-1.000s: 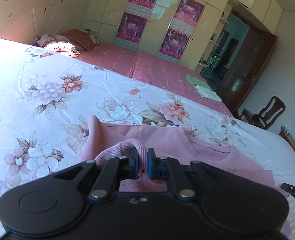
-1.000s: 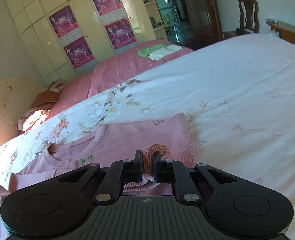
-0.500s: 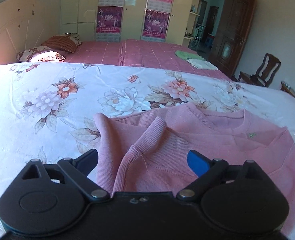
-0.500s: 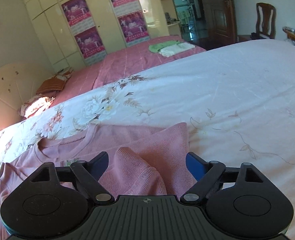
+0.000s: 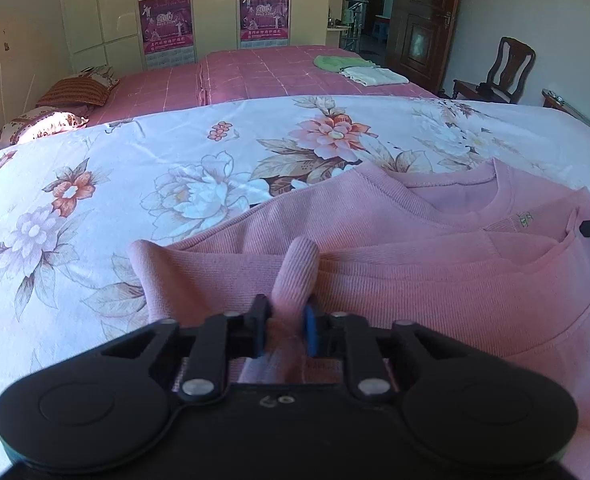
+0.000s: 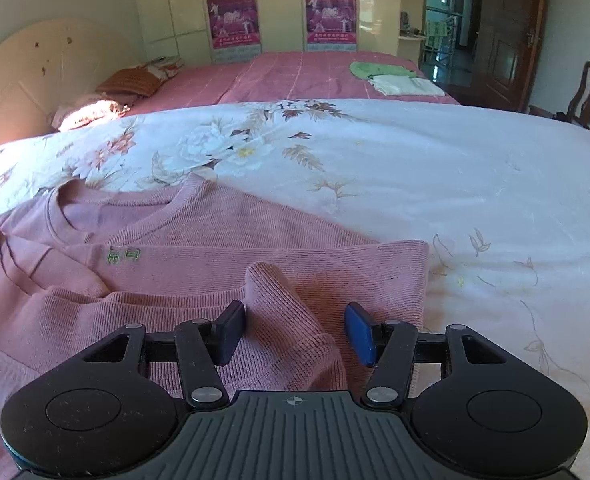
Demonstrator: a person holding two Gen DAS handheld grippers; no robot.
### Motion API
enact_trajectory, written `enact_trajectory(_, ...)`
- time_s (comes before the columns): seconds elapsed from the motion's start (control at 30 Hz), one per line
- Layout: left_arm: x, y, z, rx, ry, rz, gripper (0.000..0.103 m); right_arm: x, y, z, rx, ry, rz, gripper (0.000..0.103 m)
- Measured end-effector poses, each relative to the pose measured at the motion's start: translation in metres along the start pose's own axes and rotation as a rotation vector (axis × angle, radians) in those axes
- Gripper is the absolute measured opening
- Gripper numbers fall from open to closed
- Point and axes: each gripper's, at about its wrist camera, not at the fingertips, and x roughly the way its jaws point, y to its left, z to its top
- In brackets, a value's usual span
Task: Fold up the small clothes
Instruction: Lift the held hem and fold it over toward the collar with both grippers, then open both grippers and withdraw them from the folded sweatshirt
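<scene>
Spreading across most of both views, we see a floral bedsheet (image 5: 215,168), and on it a pink ribbed sweater (image 5: 435,280) lying flat, folded over itself, neckline away from us. Our left gripper (image 5: 286,330) has its jaws closing, blue pads pinching a raised ridge of the sweater. Our right gripper (image 6: 295,330) is closing too, but its pads stand apart on either side of a sweater fold, not touching it.
</scene>
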Motion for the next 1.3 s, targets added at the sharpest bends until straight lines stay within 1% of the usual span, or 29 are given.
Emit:
enact_trajectory(0.07,-0.008,0.001,0.000,-0.012,-0.021,-0.008,0.010,-0.004,0.008,0.001,-0.049,-0.002,0.008,0.011)
enact_trajectory(0.13,-0.020,0.002,0.000,-0.027,-0.077,-0.006,0.009,-0.012,0.008,0.001,-0.044,-0.038,0.013,0.009)
enact_trajectory(0.27,-0.042,0.005,0.008,-0.077,-0.206,0.030,0.008,-0.037,-0.006,0.014,0.091,-0.208,-0.024,0.008)
enact_trajectory(0.33,-0.044,0.008,0.017,-0.110,-0.255,0.060,0.008,-0.040,-0.012,0.025,0.143,-0.251,-0.044,0.008)
enact_trajectory(0.37,-0.042,0.012,0.021,-0.136,-0.269,0.069,0.008,-0.038,-0.015,0.030,0.157,-0.255,-0.051,0.008)
enact_trajectory(0.43,-0.032,0.023,0.028,-0.206,-0.268,0.081,0.008,-0.029,-0.019,0.038,0.196,-0.253,-0.065,0.008)
enact_trajectory(0.5,-0.015,0.029,0.030,-0.242,-0.246,0.105,0.008,-0.015,-0.026,0.043,0.247,-0.225,-0.073,0.008)
enact_trajectory(0.6,0.011,0.031,0.023,-0.264,-0.186,0.139,0.008,0.010,-0.030,0.042,0.278,-0.171,-0.106,0.008)
enact_trajectory(0.67,0.021,0.031,0.017,-0.273,-0.173,0.161,0.008,0.021,-0.031,0.039,0.266,-0.160,-0.143,0.008)
enact_trajectory(0.73,0.020,0.032,0.015,-0.294,-0.189,0.169,0.008,0.022,-0.034,0.037,0.281,-0.180,-0.150,0.008)
enact_trajectory(0.87,0.013,0.032,0.020,-0.305,-0.233,0.173,0.008,0.017,-0.025,0.042,0.218,-0.254,-0.186,0.008)
enact_trajectory(0.93,0.013,0.035,0.021,-0.330,-0.243,0.183,0.008,0.020,-0.024,0.044,0.220,-0.272,-0.205,0.008)
enact_trajectory(0.97,0.016,0.035,0.019,-0.336,-0.230,0.191,0.008,0.024,-0.024,0.044,0.224,-0.266,-0.215,0.008)
enact_trajectory(1.0,0.021,0.034,0.017,-0.328,-0.203,0.205,0.009,0.031,-0.024,0.042,0.220,-0.235,-0.231,0.008)
enact_trajectory(1.07,0.028,0.028,0.011,-0.274,-0.155,0.229,0.010,0.048,-0.023,0.037,0.192,-0.143,-0.248,0.009)
enact_trajectory(1.1,0.027,0.025,0.009,-0.248,-0.157,0.241,0.014,0.048,-0.021,0.034,0.176,-0.153,-0.268,0.009)
enact_trajectory(1.13,0.025,0.023,0.007,-0.233,-0.166,0.253,0.016,0.045,-0.022,0.032,0.181,-0.163,-0.282,0.009)
enact_trajectory(1.17,0.021,0.024,0.007,-0.238,-0.170,0.247,0.022,0.042,-0.026,0.031,0.201,-0.170,-0.275,0.009)
enact_trajectory(1.2,0.017,0.025,0.007,-0.246,-0.175,0.240,0.033,0.038,-0.029,0.031,0.215,-0.173,-0.273,0.009)
enact_trajectory(1.23,0.013,0.026,0.007,-0.246,-0.182,0.248,0.042,0.034,-0.032,0.032,0.219,-0.171,-0.285,0.009)
enact_trajectory(1.27,0.006,0.026,0.007,-0.243,-0.199,0.263,0.058,0.028,-0.034,0.032,0.221,-0.176,-0.292,0.009)
enact_trajectory(1.3,-0.005,0.025,0.006,-0.243,-0.231,0.280,0.062,0.020,-0.035,0.032,0.223,-0.187,-0.287,0.009)
